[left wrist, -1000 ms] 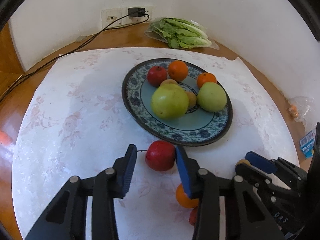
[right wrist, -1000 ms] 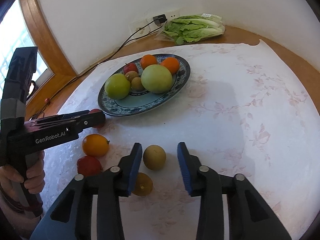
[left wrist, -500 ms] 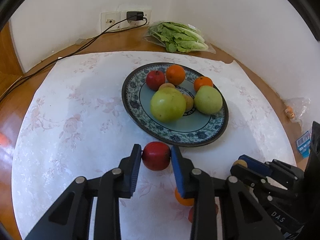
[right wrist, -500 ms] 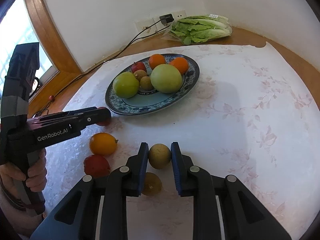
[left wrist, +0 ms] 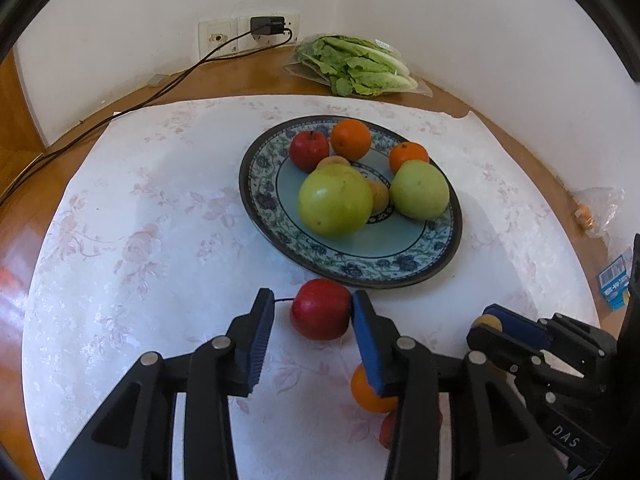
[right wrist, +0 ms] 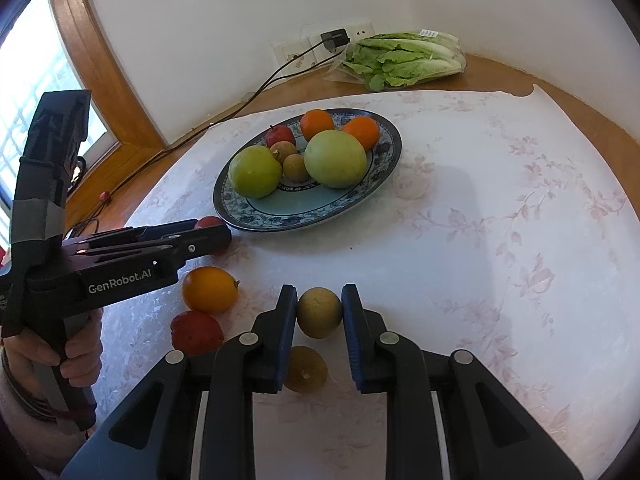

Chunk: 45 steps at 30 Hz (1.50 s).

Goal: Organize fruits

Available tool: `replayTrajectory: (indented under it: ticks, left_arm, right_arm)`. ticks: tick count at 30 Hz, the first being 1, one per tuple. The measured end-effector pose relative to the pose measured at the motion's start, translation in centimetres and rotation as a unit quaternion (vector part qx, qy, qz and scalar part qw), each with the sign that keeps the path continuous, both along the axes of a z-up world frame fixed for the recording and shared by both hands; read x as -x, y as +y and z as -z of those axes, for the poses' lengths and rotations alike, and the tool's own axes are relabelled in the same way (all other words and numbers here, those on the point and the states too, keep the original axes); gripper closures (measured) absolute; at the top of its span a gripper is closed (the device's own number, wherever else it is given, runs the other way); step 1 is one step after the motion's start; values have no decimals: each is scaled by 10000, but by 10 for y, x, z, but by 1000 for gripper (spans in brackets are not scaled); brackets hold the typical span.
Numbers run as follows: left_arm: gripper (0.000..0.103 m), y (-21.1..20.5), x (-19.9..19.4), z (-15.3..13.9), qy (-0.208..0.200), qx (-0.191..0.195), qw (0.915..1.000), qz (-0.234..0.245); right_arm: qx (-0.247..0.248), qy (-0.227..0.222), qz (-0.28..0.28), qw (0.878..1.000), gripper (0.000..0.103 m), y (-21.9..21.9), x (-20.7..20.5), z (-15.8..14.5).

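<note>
A blue patterned plate holds two green apples, two oranges, a red apple and small brown fruits. Just in front of its rim a red apple lies on the cloth between the jaws of my left gripper. Those jaws are opening: the right pad touches the apple and the left pad stands clear of it. My right gripper is shut on a round brown fruit, both pads pressing its sides. An orange, a red fruit and another brown fruit lie loose nearby.
A bag of lettuce lies at the back by the wall, and a black cable runs from the socket across the wood. A plastic bag and a blue carton sit at the right edge. A person's hand holds the left gripper.
The left jaws closed onto the red apple, then spread apart again. The right jaws closed on the brown fruit and have stayed shut. Neither hand has shifted.
</note>
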State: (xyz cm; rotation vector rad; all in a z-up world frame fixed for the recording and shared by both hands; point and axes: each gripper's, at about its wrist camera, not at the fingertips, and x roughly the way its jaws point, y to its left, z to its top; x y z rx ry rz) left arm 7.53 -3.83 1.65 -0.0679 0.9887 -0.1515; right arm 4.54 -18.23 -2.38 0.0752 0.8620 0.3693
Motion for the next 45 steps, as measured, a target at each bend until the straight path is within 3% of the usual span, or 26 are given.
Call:
replayTrajectory:
  ticks: [9, 18, 33, 45]
  left_arm:
    - [71, 0, 3, -3, -108, -30, 9999, 58]
    - [71, 0, 4, -4, -124, 17, 9999, 42]
    - [71, 8, 7, -32, -342, 28, 9994, 72]
    - [71, 22, -30, -43, -359, 228, 9991, 77]
  right_arm:
    - [-5, 18, -16, 10000, 79, 1, -1, 1]
    - [-2, -37, -5, 10000, 79, -1, -1, 0]
    - [180, -281, -191, 9993, 79, 12, -2, -20]
    - [311, -521, -285, 9978, 79, 31, -14, -30]
